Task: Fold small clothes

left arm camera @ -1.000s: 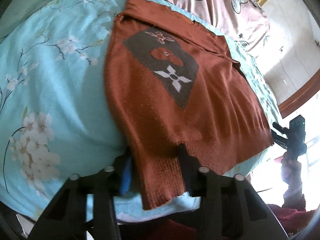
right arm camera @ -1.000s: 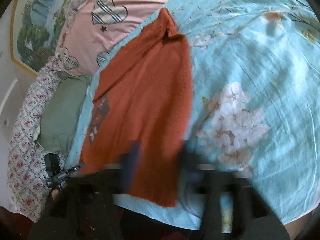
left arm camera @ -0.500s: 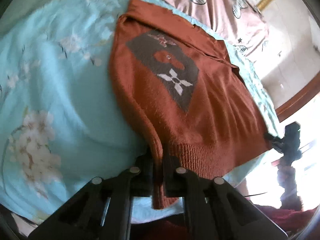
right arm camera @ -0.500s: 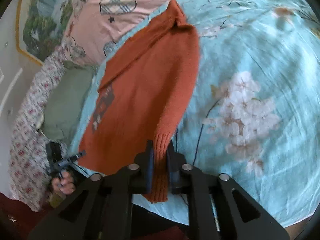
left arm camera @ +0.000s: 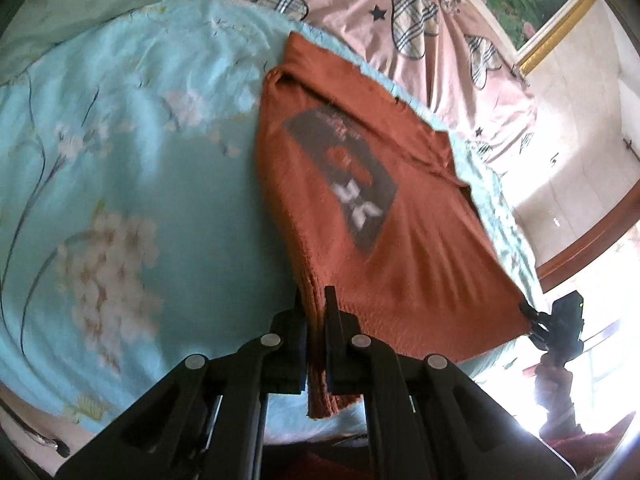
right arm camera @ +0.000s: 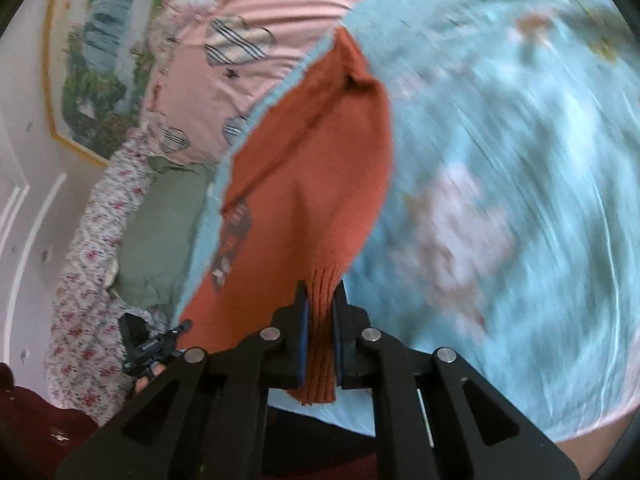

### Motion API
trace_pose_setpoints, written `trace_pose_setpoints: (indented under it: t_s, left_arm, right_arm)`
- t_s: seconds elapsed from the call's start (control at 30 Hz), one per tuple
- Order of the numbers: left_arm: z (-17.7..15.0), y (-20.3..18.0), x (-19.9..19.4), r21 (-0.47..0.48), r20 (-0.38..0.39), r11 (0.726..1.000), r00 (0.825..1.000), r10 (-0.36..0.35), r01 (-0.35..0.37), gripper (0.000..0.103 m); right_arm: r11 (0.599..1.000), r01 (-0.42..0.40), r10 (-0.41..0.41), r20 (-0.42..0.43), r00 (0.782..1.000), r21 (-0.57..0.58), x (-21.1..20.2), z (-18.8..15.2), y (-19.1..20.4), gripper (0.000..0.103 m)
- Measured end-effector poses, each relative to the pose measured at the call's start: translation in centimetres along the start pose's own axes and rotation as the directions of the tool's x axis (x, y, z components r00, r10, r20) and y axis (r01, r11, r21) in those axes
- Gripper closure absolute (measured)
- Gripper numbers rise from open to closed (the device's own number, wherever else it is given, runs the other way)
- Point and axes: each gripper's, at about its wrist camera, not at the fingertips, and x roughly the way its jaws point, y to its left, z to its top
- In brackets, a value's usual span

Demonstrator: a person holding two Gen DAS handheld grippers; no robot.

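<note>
Both claws are gripping the bottom hem of the sweater (left arm camera: 400, 248), one at each corner.

The left claw (left arm camera: 314, 308) is clenching the ribbed corner nearest it, and the right claw (right arm camera: 320, 300) is pinching the other ribbed corner; each has cloth between its pads. The rust-coloured sweater is lying face up on the blue flowered bedspread (left arm camera: 120, 160), its collar toward the pink sheet (left arm camera: 380, 8). Judging by this, folding is only beginning: no crosswise fold is showing yet, and the hem is waiting to be carried toward the collar.
</note>
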Motion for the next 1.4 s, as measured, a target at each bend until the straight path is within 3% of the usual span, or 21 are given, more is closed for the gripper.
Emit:
trace_pose_setpoints:
  t_s: [0.2, 0.4, 0.57, 0.8, 1.0, 1.1, 1.27, 1.3, 1.4]
  left_arm:
    - [6.0, -3.2, -1.5, 0.061, 0.136, 0.998, 0.990, -0.036, 0.028, 0.099]
    - [14.9, -5.6, 1.2, 0.072, 0.222, 0.997, 0.975, 0.018, -0.035, 0.099]
    - [22.3, -6.5, 5.4, 0.048, 0.241, 0.992, 0.966, 0.098, -0.113, 0.099]
    - [29.1, -5.0, 12.2, 0.026, 0.208, 0.988, 0.968, 0.142, -0.151, 0.099]
    - [32.0, -2.2, 18.4, 0.017, 0.141, 0.981, 0.972, 0.187, -0.191, 0.098]
    - [32.8, -1.2, 21.2, 0.013, 0.115, 0.972, 0.966, 0.230, -0.233, 0.098]
    - [32.8, 0.1, 24.2, 0.013, 0.058, 0.963, 0.962, 0.267, -0.268, 0.094]
    - [32.5, 0.0, 23.8, 0.005, 0.055, 0.967, 0.965, 0.256, -0.257, 0.092]
    - [30.3, -1.4, 21.3, 0.000, 0.077, 0.972, 0.969, 0.234, -0.235, 0.061]
  right_arm:
    - [0.995, -0.033, 0.043, 0.114, 0.993, -0.090, 0.3, 6.2, 3.8, 0.092]
    - [0.991, 0.073, -0.052, 0.178, 0.983, -0.113, 4.0, 13.9, 5.2, 0.092]
    - [0.987, 0.128, -0.107, 0.206, 0.973, -0.094, 8.2, 21.1, 5.3, 0.092]
    - [0.969, 0.235, -0.223, 0.150, 0.963, -0.069, 15.1, 27.7, 3.2, 0.092]
    - [0.961, 0.275, -0.268, 0.119, 0.956, -0.042, 19.3, 30.1, 0.7, 0.092]
    - [0.956, 0.292, -0.290, 0.092, 0.953, -0.017, 21.0, 30.8, -0.7, 0.088]
    - [0.951, 0.309, -0.307, 0.092, 0.947, -0.016, 21.4, 30.8, -1.2, 0.084]
    - [0.948, 0.319, -0.316, 0.100, 0.943, -0.013, 20.7, 30.5, -0.9, 0.082]
    - [0.930, 0.359, -0.338, 0.199, 0.920, -0.082, 17.5, 28.6, 1.7, 0.077]
